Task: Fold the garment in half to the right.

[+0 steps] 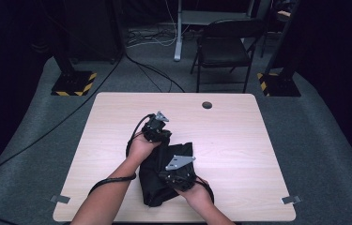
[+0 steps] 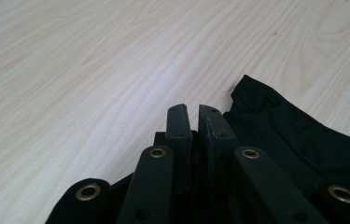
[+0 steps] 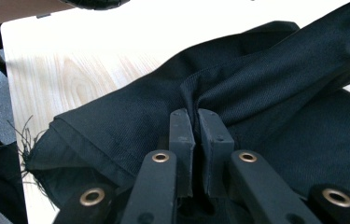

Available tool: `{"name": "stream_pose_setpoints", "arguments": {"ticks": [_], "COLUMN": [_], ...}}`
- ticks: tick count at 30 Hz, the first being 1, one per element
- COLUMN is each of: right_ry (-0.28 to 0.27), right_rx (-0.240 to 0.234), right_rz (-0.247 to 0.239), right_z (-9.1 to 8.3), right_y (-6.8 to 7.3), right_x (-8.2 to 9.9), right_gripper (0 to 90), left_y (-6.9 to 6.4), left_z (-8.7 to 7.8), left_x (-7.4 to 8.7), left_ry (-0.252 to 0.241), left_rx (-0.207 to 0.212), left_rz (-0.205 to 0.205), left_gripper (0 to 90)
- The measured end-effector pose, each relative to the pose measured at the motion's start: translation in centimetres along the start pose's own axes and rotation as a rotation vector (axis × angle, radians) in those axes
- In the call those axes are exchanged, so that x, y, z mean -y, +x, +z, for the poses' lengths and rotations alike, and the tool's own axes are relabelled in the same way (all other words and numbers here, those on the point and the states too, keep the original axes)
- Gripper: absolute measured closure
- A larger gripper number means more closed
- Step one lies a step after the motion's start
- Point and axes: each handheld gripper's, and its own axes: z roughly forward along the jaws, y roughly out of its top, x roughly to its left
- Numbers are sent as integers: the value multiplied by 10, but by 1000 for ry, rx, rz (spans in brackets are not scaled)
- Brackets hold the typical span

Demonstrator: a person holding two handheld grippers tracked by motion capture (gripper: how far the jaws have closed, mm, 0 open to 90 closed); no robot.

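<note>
Black cloth (image 1: 164, 176) lies bunched at the table's (image 1: 239, 140) six o'clock, folding seemingly unfinished; right gripper (image 3: 196, 114) pinches a fold; left gripper (image 2: 193, 109) clenched at its eleven o'clock edge.

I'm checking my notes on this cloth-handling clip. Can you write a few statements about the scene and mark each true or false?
1. The black cloth lies on the wooden table. True.
2. The right gripper is open above bare wood. False: its jaws are shut on a fold of the cloth.
3. The left gripper has its jaws nearly together. True.
4. The cloth is white. False: it is black.
</note>
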Motion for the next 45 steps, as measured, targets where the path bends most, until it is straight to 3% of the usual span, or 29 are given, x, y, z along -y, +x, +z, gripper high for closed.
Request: {"name": "stream_pose_setpoints", "arguments": {"ticks": [15, 22, 27, 45], "right_ry": [16, 22, 28, 30], "right_rx": [51, 73, 90, 123], "right_rz": [22, 50, 52, 99], "right_z": [-3, -2, -2, -11], "right_y": [3, 5, 6, -2], "right_x": [16, 21, 23, 32], "right_gripper": [845, 786, 693, 495], "left_y": [-9, -11, -11, -12], "left_z": [17, 22, 24, 28], "left_x": [-2, -1, 3, 6], "left_ry": [13, 7, -20, -39], "left_rx": [36, 80, 109, 139], "left_rz": [17, 26, 6, 1], "left_gripper": [801, 710, 610, 390]}}
